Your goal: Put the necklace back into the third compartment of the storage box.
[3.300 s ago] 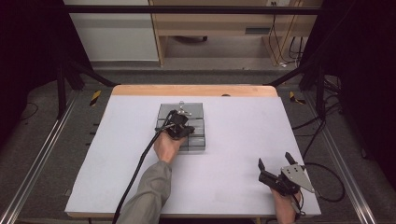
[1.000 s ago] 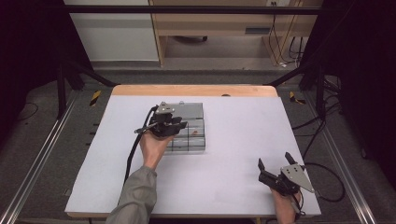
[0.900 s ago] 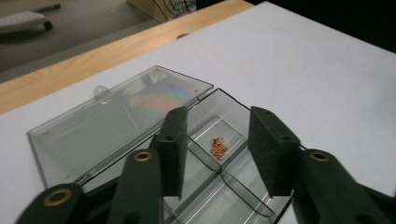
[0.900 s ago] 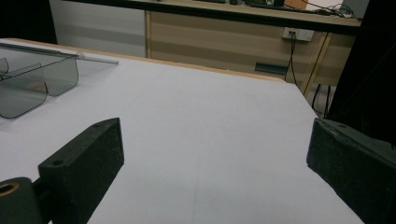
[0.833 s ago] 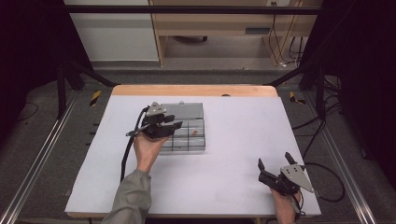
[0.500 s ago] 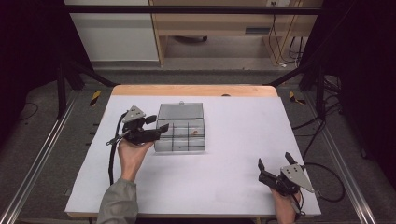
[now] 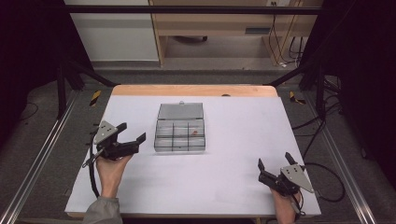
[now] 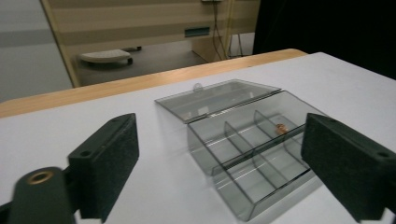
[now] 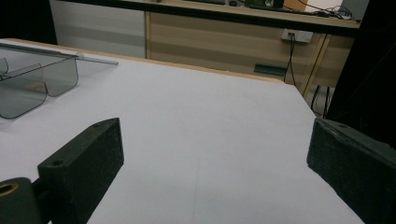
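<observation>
Left gripper (image 7: pixel 132 134), black with a grey three-cornered plate on top: jaws spread wide, just been opening, nothing between them, pads bare in the left gripper view. Held near the table's left edge, about halfway along it, jaws pointing toward the table's middle and the case. Carried by the left hand (image 7: pixel 111 163), wrapped around the body from below, forearm in a grey sleeve rising from the near edge, cable trailing down beside the wrist.

Just beyond the jaw tips, apart from them, toward the table's centre: clear smoky-grey plastic compartment case (image 7: pixel 180 136), lid thrown open and lying flat toward the far edge of the white table (image 7: pixel 233 154). Divided into two rows of three compartments. Small orange-brown piece (image 7: pixel 194 132) in the far right compartment as seen from above; in the left gripper view the same piece (image 8: pixel 281 128) resting at the bottom of that compartment, between the two jaws in the picture but well ahead of them.

Right gripper (image 7: pixel 273 167), same build, near the table's near right corner, well apart from the case: jaws likewise spread, nothing in them, pointing toward the far edge. Right hand (image 7: pixel 285 205) under it at the near edge.
</observation>
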`<move>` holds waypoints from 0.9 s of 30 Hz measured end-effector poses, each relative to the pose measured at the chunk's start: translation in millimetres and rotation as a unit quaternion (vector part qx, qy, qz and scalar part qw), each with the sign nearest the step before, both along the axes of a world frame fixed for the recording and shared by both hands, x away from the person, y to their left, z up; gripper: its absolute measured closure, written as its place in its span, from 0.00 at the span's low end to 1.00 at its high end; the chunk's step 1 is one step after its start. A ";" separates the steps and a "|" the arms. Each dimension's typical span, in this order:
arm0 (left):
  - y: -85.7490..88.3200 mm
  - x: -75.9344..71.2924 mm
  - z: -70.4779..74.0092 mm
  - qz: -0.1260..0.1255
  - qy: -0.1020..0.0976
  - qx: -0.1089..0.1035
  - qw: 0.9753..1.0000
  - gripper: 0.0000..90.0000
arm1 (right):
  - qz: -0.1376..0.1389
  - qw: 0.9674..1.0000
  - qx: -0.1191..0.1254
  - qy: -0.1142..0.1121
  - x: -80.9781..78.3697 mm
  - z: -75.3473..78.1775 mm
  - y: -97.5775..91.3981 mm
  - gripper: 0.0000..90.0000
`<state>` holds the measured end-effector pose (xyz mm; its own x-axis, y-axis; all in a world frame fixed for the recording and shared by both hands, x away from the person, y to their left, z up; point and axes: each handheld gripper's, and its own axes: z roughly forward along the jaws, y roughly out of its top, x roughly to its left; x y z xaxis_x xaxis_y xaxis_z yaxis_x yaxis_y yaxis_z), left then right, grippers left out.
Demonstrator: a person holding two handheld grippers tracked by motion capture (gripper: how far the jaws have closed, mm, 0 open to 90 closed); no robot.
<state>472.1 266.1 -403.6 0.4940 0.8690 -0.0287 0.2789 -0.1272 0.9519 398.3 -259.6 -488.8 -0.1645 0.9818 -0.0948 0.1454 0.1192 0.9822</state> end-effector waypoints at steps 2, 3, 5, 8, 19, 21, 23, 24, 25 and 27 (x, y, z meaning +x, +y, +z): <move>6.2 -6.0 -4.4 0.010 -0.009 0.000 1.000 0.09 | 0.000 1.000 0.000 0.000 0.0 0.0 0.0 0.05; 9.7 -9.5 -7.0 0.017 -0.013 -0.001 1.000 0.08 | 0.000 1.000 0.000 0.000 0.0 0.0 0.0 0.05; 14.4 -14.8 -11.0 0.026 -0.022 -0.002 0.999 0.07 | -0.001 1.000 -0.001 0.000 -0.1 0.0 0.1 0.05; 20.8 -23.8 -18.7 0.041 -0.037 -0.004 0.998 0.05 | -0.001 1.000 -0.001 0.000 -0.1 0.0 0.1 0.05; 39.2 -47.0 -47.1 0.080 -0.057 -0.012 0.995 0.04 | -0.002 1.000 -0.001 -0.004 -0.8 -0.2 0.2 0.05; 40.3 -50.1 -51.2 0.084 -0.058 -0.012 0.995 0.04 | -0.003 1.000 -0.001 -0.005 -0.9 -0.2 0.2 0.05; 41.6 -52.0 -54.6 0.086 -0.061 -0.014 0.994 0.04 | -0.003 1.000 0.000 -0.005 -1.0 -0.3 0.1 0.05; 42.3 -52.4 -55.3 0.088 -0.061 -0.014 0.994 0.04 | -0.003 1.000 0.000 -0.005 -1.1 -0.3 0.1 0.05; 43.0 -53.1 -55.5 0.090 -0.062 -0.014 0.994 0.04 | -0.003 1.000 0.000 -0.005 -1.1 -0.3 0.1 0.05; 43.7 -54.8 -56.2 0.094 -0.070 -0.016 0.993 0.04 | -0.005 1.000 0.000 -0.005 -1.4 -0.3 0.3 0.05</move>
